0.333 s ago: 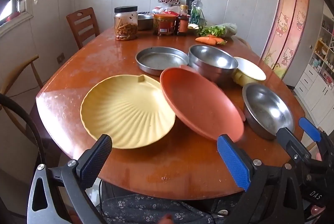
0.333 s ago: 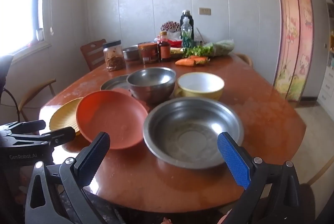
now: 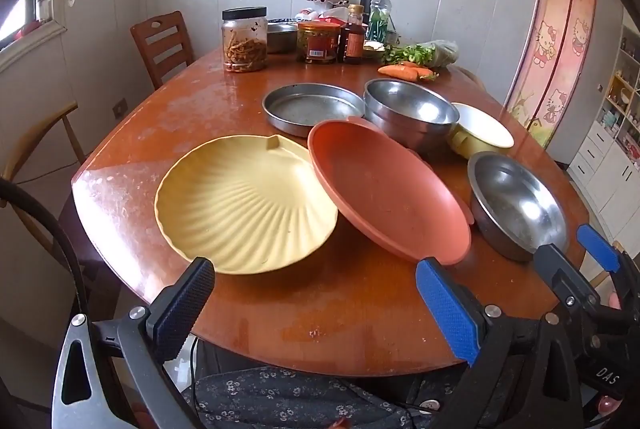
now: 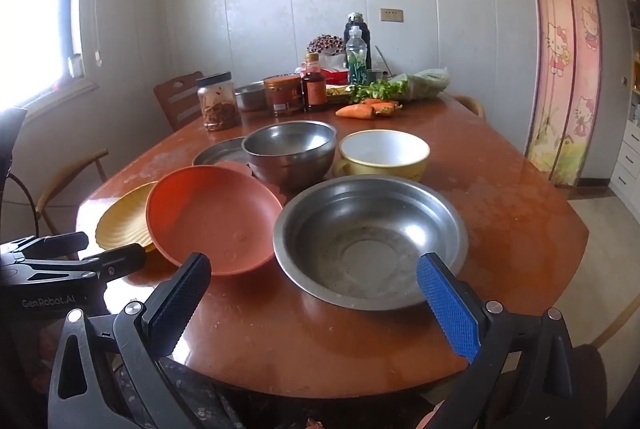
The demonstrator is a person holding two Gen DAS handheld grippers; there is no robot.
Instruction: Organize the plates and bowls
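A yellow shell-shaped plate point(image 3: 244, 205) lies near the table's front edge. An orange plate point(image 3: 384, 185) leans tilted over its right rim. Behind them sit a flat steel pan point(image 3: 310, 107), a deep steel bowl point(image 3: 410, 109) and a yellow bowl with a white inside point(image 3: 482, 135). A wide steel bowl point(image 4: 370, 239) rests at the front right. My left gripper point(image 3: 316, 309) hovers open before the yellow and orange plates, holding nothing. My right gripper point(image 4: 314, 301) hovers open before the wide steel bowl, empty too.
Jars, sauce bottles, a small steel basin, greens and carrots point(image 4: 362, 110) crowd the far end of the brown table point(image 4: 500, 213). Wooden chairs point(image 3: 162, 45) stand at the left side. A person's patterned clothing shows below the table edge.
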